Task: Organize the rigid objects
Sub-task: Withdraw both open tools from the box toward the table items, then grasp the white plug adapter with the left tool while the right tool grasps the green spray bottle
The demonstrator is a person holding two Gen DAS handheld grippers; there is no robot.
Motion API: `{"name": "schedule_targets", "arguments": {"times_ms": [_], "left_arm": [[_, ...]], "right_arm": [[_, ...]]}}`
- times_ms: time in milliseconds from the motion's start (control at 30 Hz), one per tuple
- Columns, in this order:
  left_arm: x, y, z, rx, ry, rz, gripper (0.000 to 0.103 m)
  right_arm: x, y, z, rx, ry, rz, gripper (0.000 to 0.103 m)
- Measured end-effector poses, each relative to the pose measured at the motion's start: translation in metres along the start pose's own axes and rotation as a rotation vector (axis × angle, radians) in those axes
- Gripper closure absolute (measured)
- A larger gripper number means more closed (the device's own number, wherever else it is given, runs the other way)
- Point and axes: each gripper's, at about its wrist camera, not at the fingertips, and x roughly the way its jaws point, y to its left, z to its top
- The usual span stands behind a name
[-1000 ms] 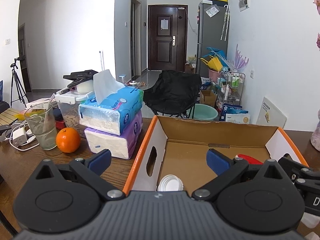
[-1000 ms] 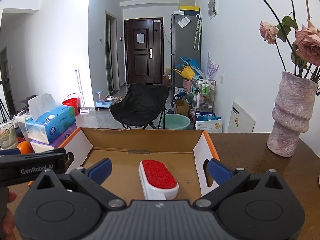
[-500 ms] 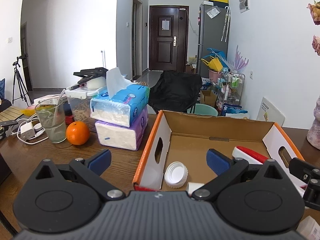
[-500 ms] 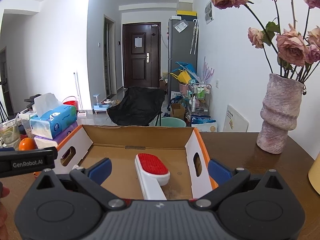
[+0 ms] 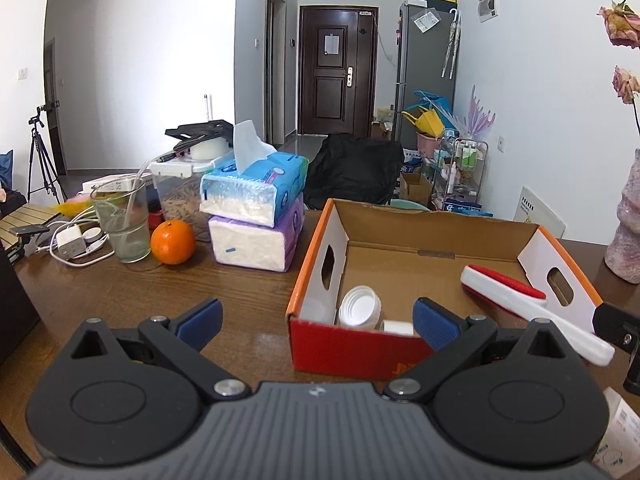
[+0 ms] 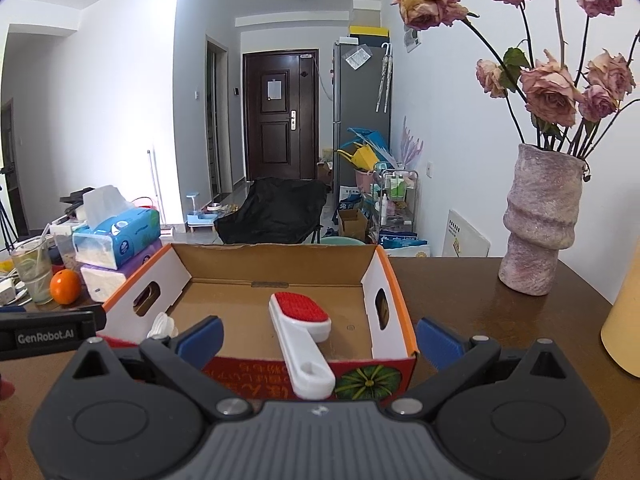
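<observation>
An open cardboard box [image 5: 436,222] [image 6: 276,249] with an orange rim stands on the brown table. A white lint brush [image 5: 505,289] [image 6: 301,320] with a red pad lies in it, red head inside, handle sticking out over the front wall. A white jar with a ribbed lid [image 5: 359,312] [image 6: 161,326] lies in the box's near left corner. My left gripper [image 5: 316,319] is open in front of the box's left corner. My right gripper [image 6: 319,340] is open too; the brush handle's end sits between its spread fingers, untouched.
Two stacked tissue packs [image 5: 256,208], an orange [image 5: 173,242], a glass with a straw [image 5: 121,224], a charger with cables [image 5: 72,242] and a plastic container stand left of the box. A vase of dried roses [image 6: 540,220] and a yellow object [image 6: 624,320] stand to its right.
Both grippers have drawn back from the box, so its front wall and the brush handle now show. The brush and jar stay in the box.
</observation>
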Motion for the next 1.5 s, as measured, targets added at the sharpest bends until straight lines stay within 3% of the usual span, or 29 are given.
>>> {"name": "schedule_targets", "arguments": {"times_ms": [700,1233,1500], "left_arm": [[-0.059,0.013,-0.049,0.042,0.028,-0.006,0.0],[-0.089,0.03,-0.102,0.078,0.068,-0.03,0.0],[-0.099,0.038,-0.113,0.083,0.063,-0.055,0.0]], "right_arm": [[-0.064,0.01,-0.048,-0.051,-0.017,0.026,0.0],[-0.09,0.031,-0.099,-0.145,0.017,0.053,0.0],[-0.097,0.037,-0.116,-0.169,0.031,0.101,0.0]]}}
